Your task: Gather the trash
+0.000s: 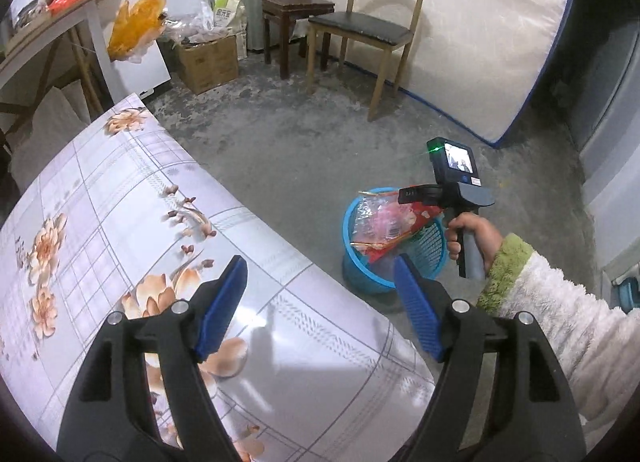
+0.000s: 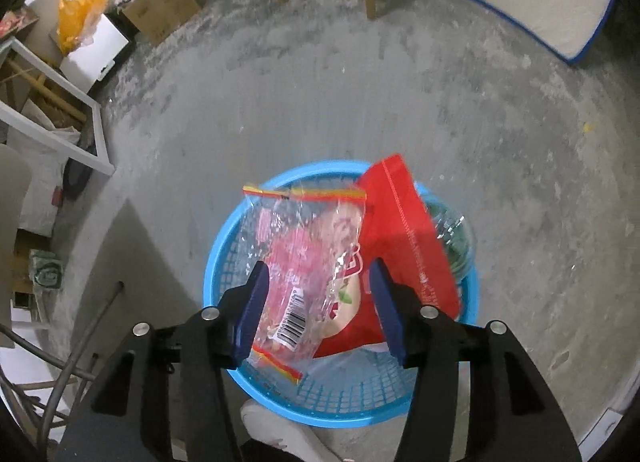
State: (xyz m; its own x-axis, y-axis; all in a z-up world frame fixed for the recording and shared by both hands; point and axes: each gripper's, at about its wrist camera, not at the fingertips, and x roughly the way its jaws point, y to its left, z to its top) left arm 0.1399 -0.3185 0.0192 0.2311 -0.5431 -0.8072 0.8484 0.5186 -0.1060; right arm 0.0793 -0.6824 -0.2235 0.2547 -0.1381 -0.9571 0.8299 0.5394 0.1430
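Observation:
A blue plastic basket (image 2: 224, 262) stands on the concrete floor; it also shows in the left wrist view (image 1: 360, 278). In it lie a clear pink snack wrapper (image 2: 304, 258), a red bag (image 2: 404, 230) and a clear bottle (image 2: 456, 238). My right gripper (image 2: 318, 294) is open right above the basket, its blue pads on either side of the wrapper, not touching it. In the left wrist view the right gripper (image 1: 420, 196) hovers over the basket. My left gripper (image 1: 320, 290) is open and empty above the floral table (image 1: 120, 198).
A wooden chair (image 1: 360, 30) and a dark stool (image 1: 296, 14) stand by a white mattress (image 1: 460, 22). A cardboard box (image 1: 208, 58), an orange bag (image 1: 136, 26) and a cluttered side table (image 1: 60, 10) are at the back left.

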